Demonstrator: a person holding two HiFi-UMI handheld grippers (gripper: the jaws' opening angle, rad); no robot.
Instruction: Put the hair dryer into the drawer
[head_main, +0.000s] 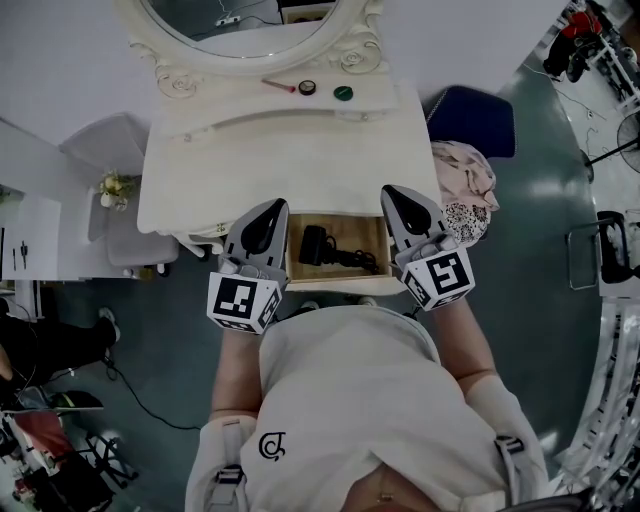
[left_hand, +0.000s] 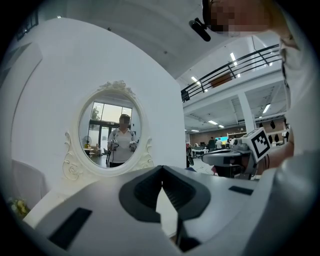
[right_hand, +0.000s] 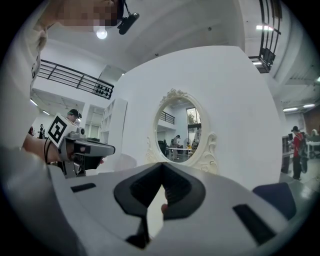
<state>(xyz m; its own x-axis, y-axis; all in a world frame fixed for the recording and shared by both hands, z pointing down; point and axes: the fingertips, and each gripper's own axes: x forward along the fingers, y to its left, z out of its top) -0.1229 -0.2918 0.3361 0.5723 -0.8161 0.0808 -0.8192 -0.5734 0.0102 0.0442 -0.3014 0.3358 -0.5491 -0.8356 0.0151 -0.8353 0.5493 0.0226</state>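
Lying in pulled-out drawer, hair dryer sits btwn L gripper & R gripper; both jaws together, empty.

an oval mirror tops the white vanity. before it lie a red stick, a dark disc and a green disc (close together). a blue chair stands at the right.

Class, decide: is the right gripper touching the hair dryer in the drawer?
Apart. The head view shows bare wood of the drawer between the hair dryer and the right gripper, whose jaws meet on nothing in its own view.
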